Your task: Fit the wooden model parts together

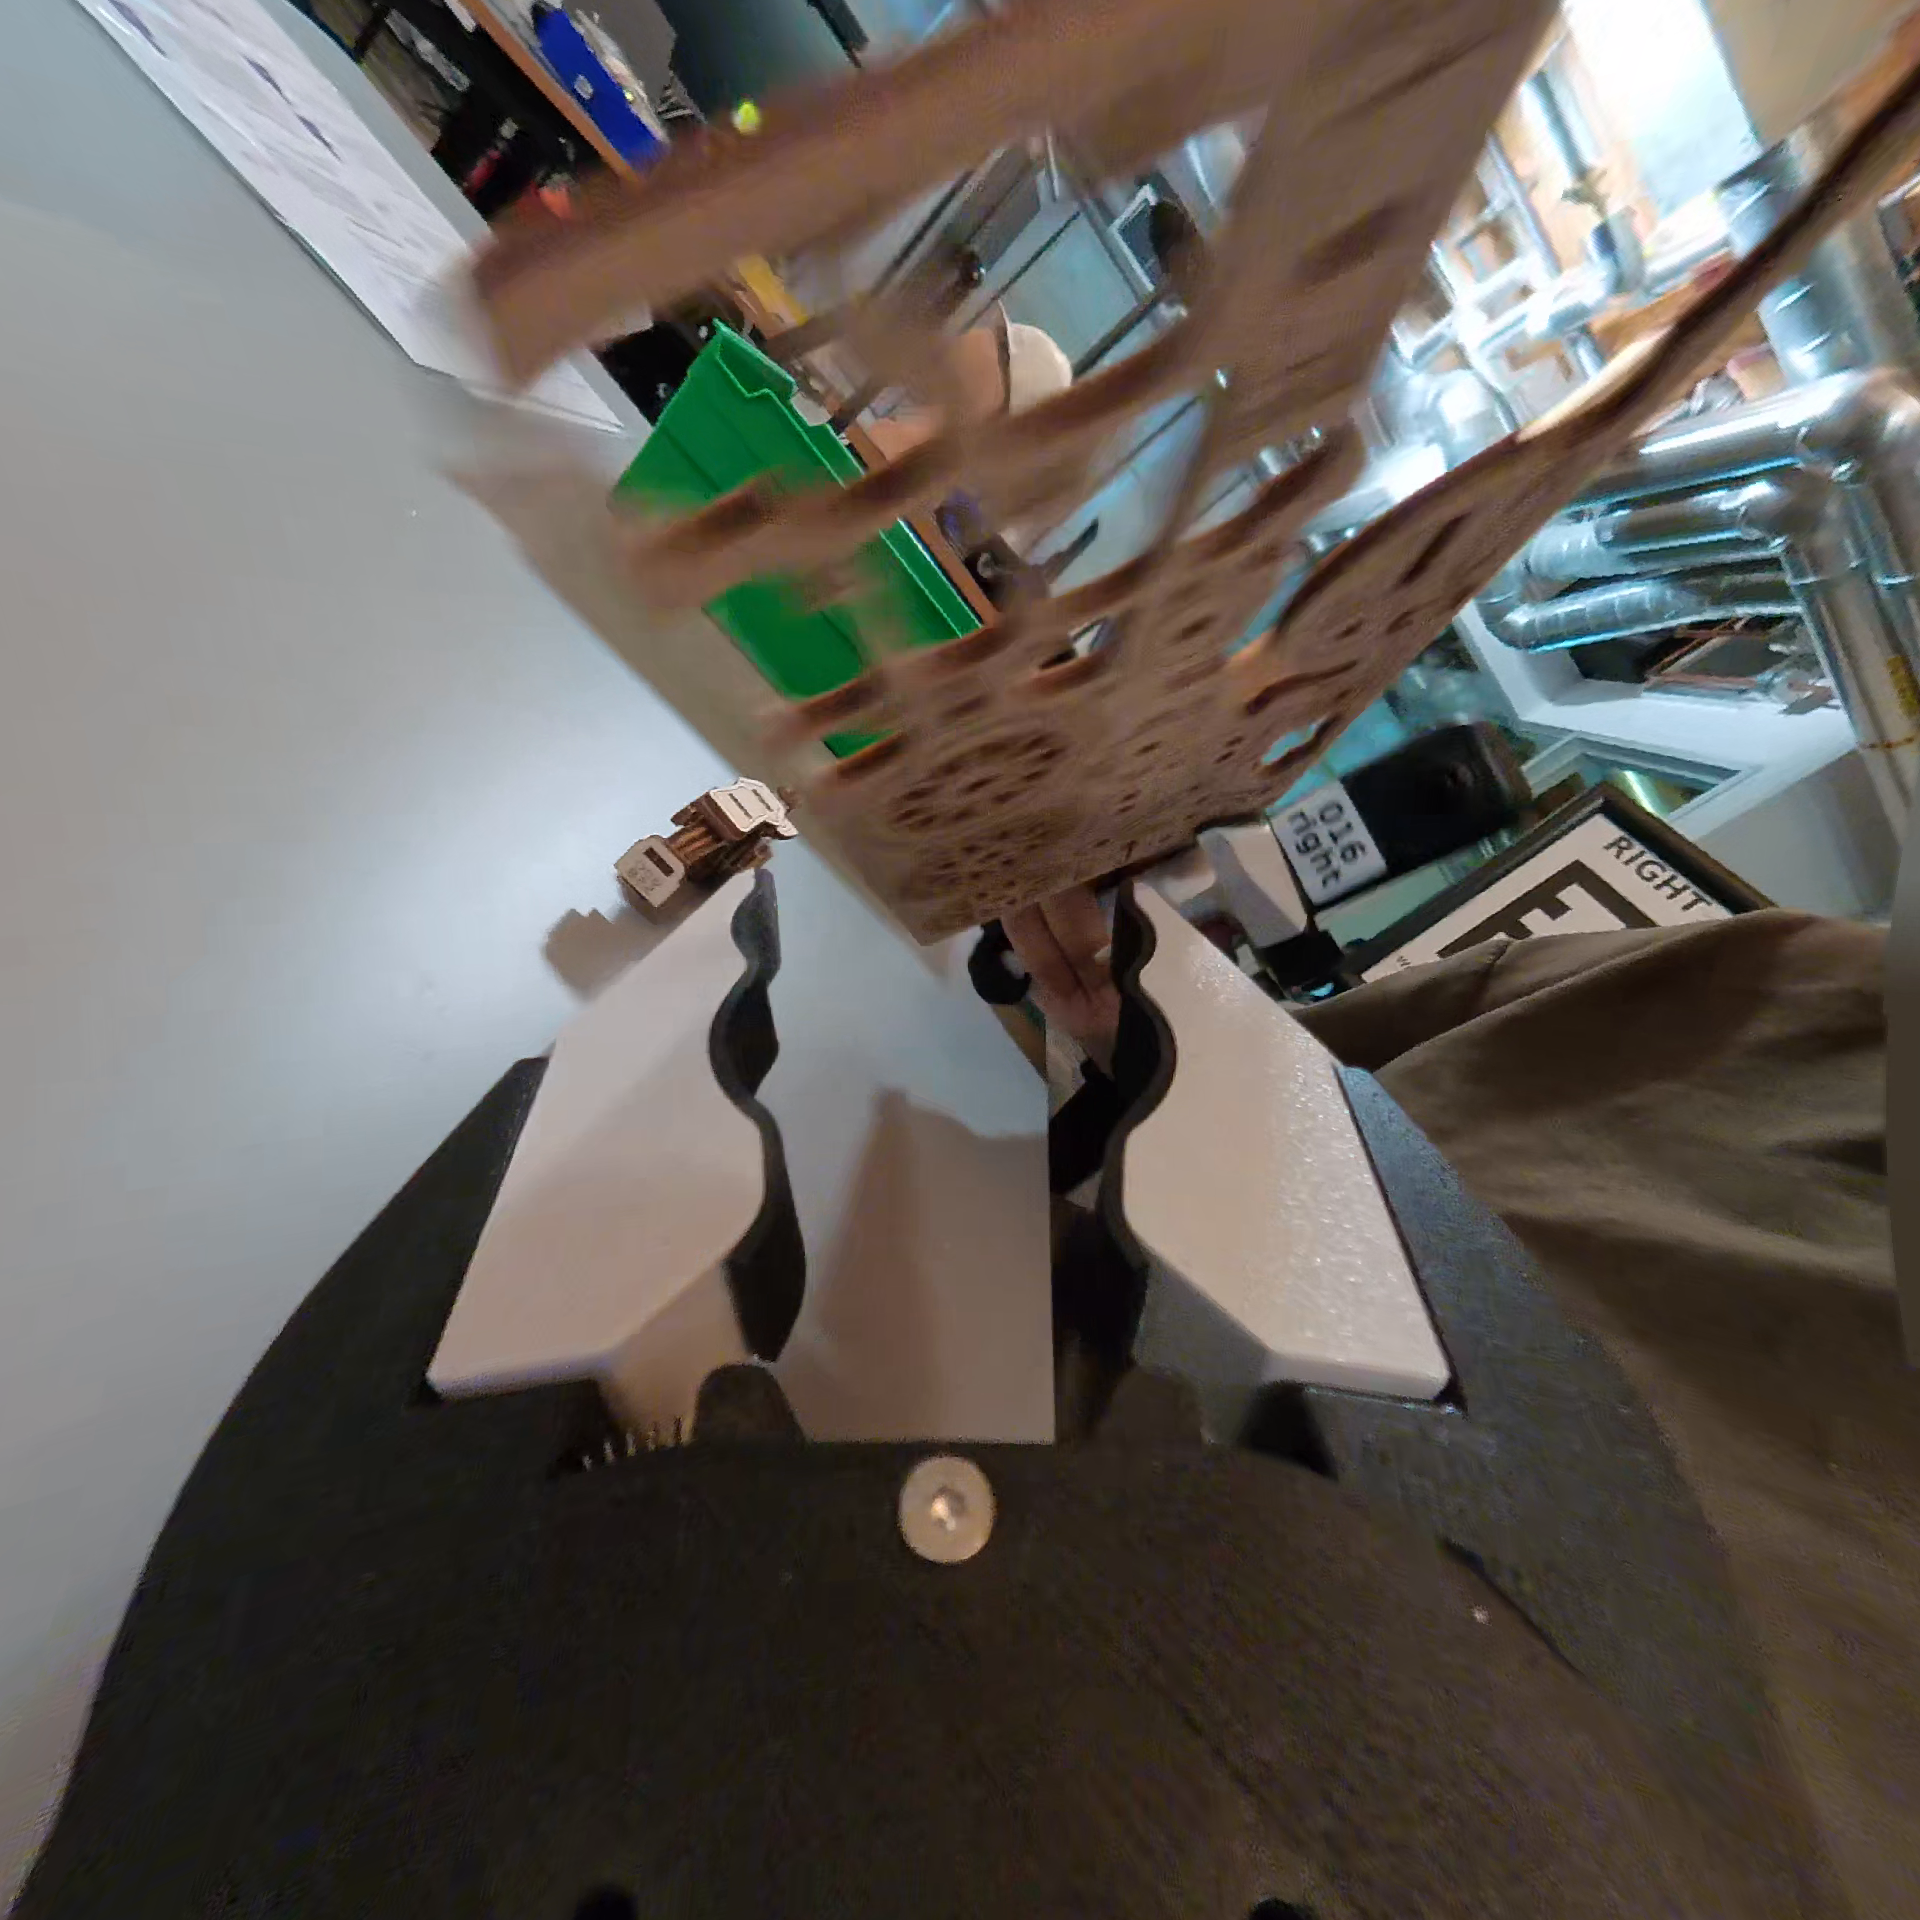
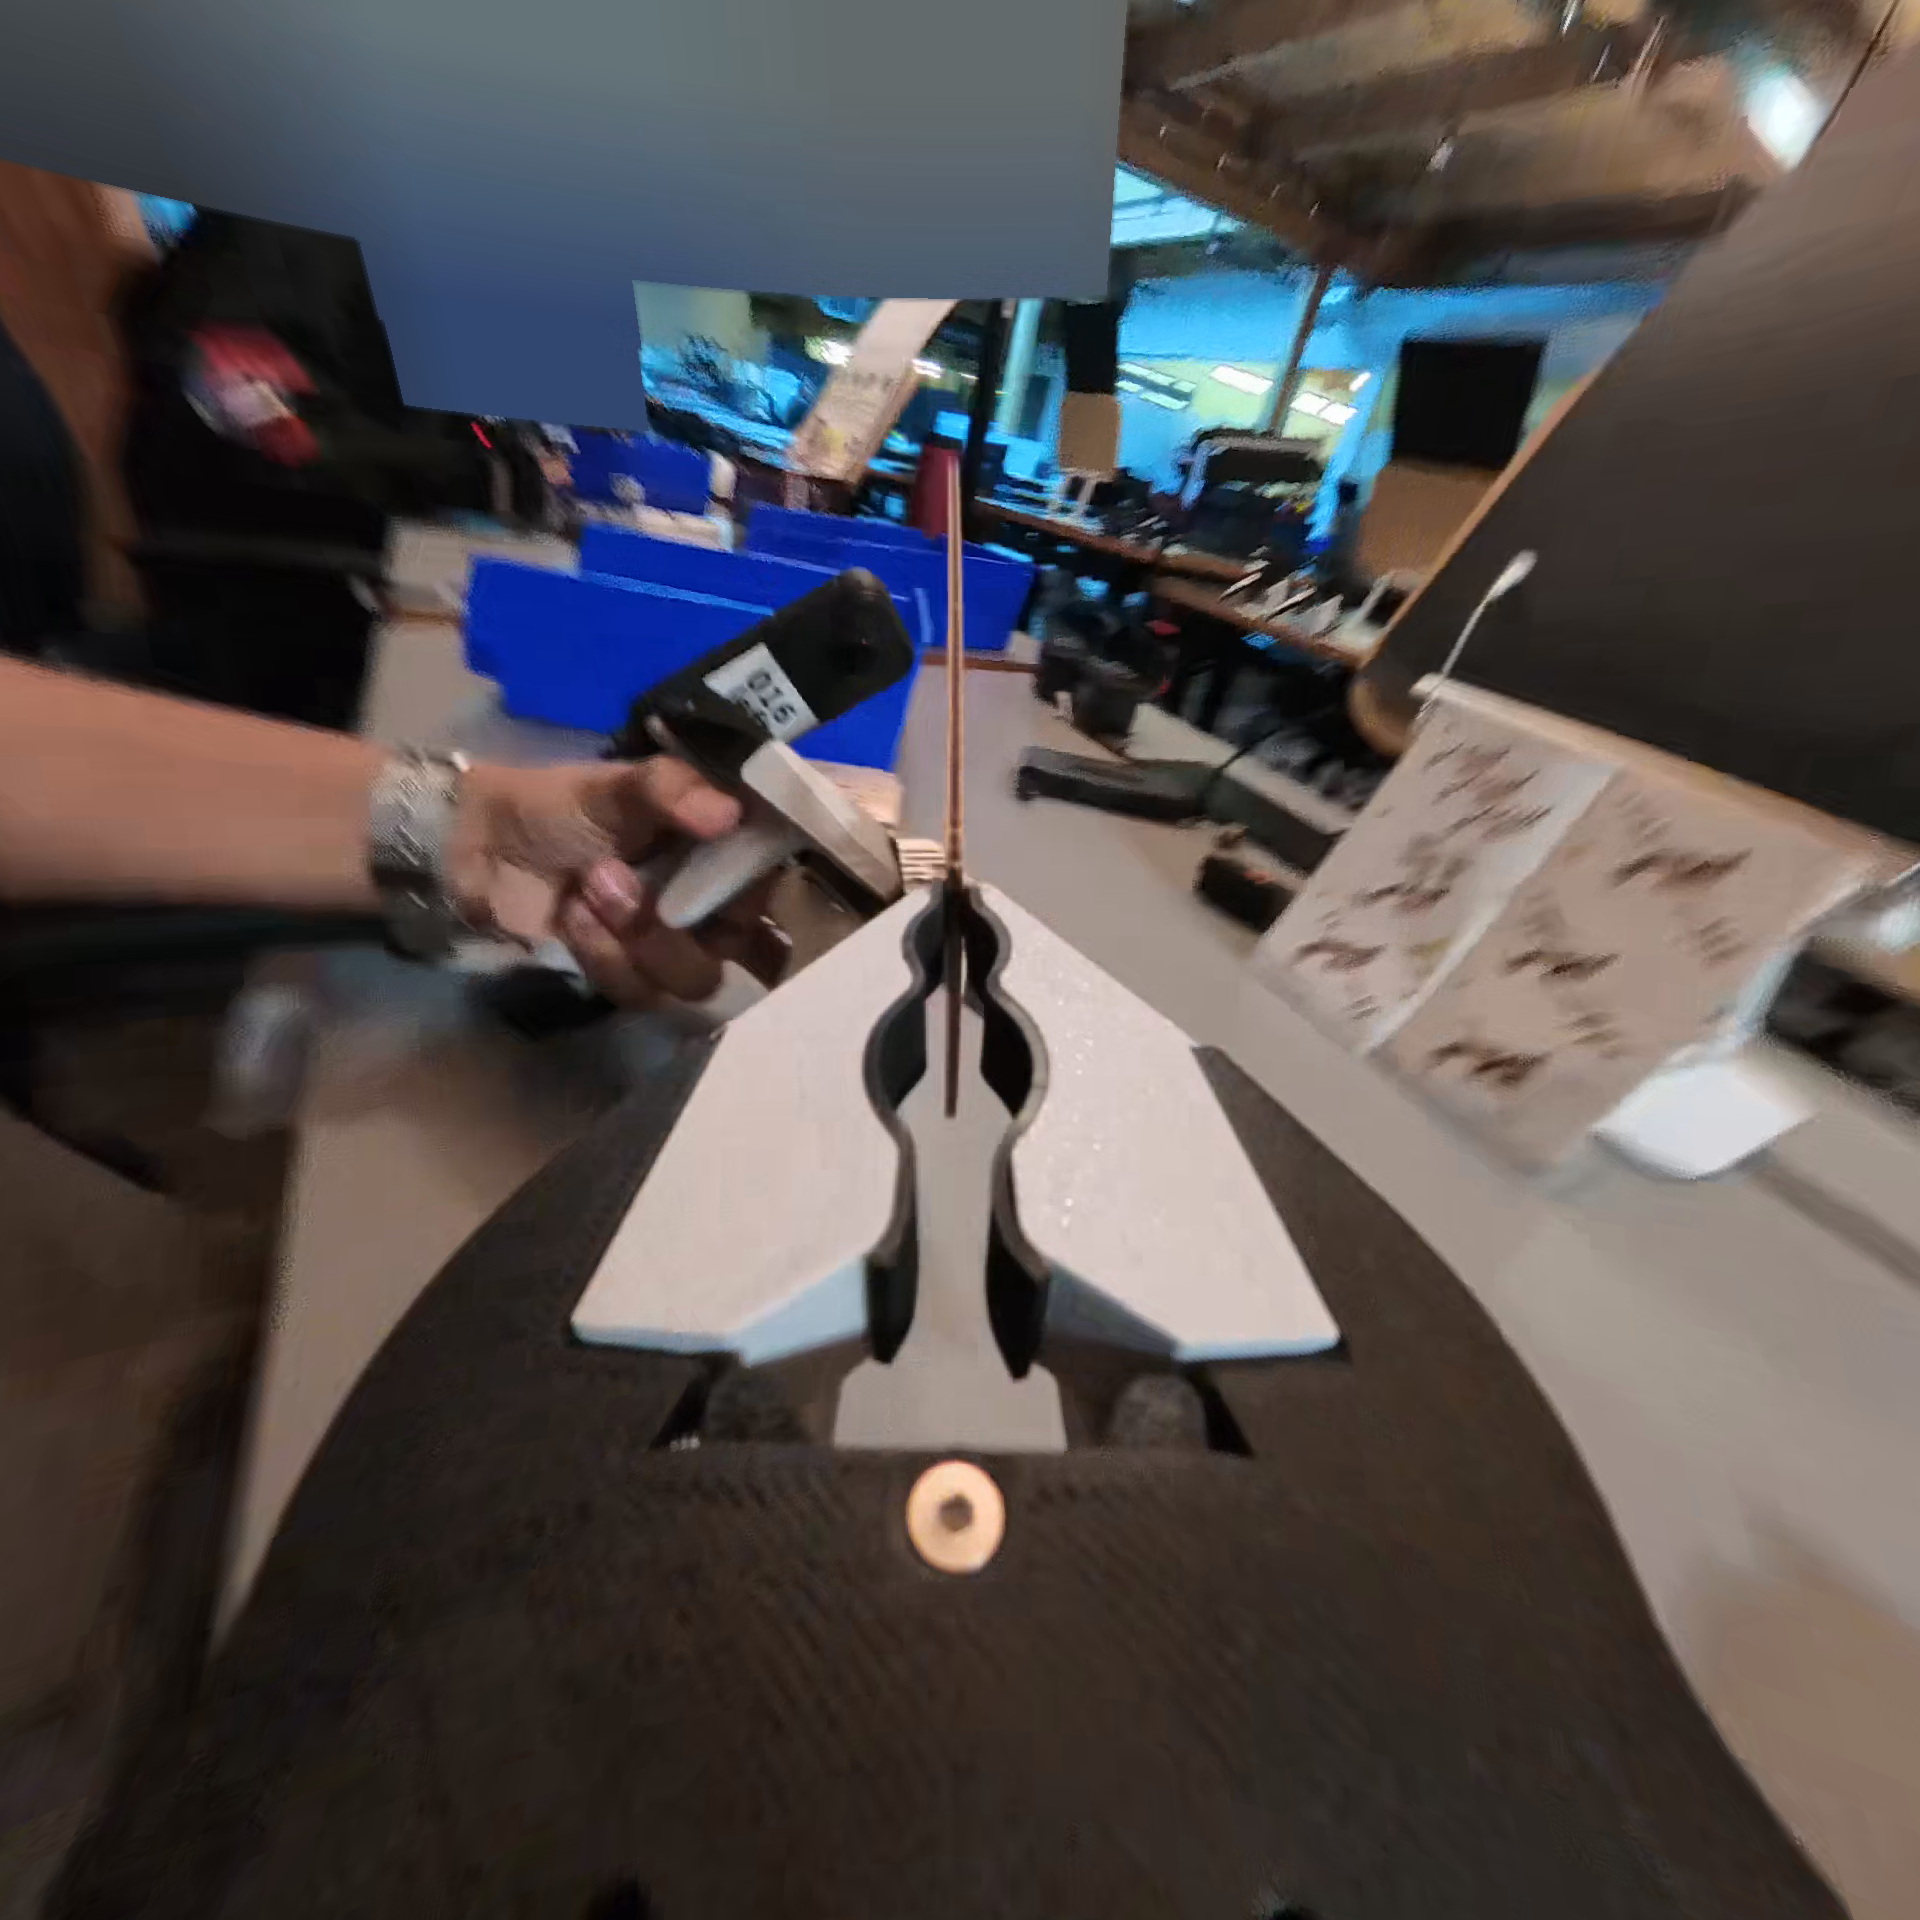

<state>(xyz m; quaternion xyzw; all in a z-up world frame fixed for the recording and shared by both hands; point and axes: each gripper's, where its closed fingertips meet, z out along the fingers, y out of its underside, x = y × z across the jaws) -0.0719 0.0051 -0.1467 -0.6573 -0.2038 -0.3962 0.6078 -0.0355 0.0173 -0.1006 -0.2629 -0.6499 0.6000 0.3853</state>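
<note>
The thin, flat laser-cut wooden sheet with its pattern of punched-out shapes is up in the air above the pale grey table. The right wrist view shows it edge-on as a slim brown line rising from between the fingertips of the right gripper, whose white fingers with wavy black pads are pressed closed on its lower edge. Holding it upright by one edge probably leaves the rest of the panel free for parts to be reached or pushed out.

The left gripper sits just below the sheet's near corner with its jaws spread wide and nothing between them, seemingly ready to take a piece or steady the panel. Farther along the table lies a small wooden part assembly with pale tabs, apart from both grippers; it may be the piece the sheet's parts join.

Motion blur smears the sheet's upper part, so individual cut-outs cannot be told apart. A green plastic bin is partly hidden behind it. The person's hand gripping the other tool is visible, the forearm cut off at the frame edge.
</note>
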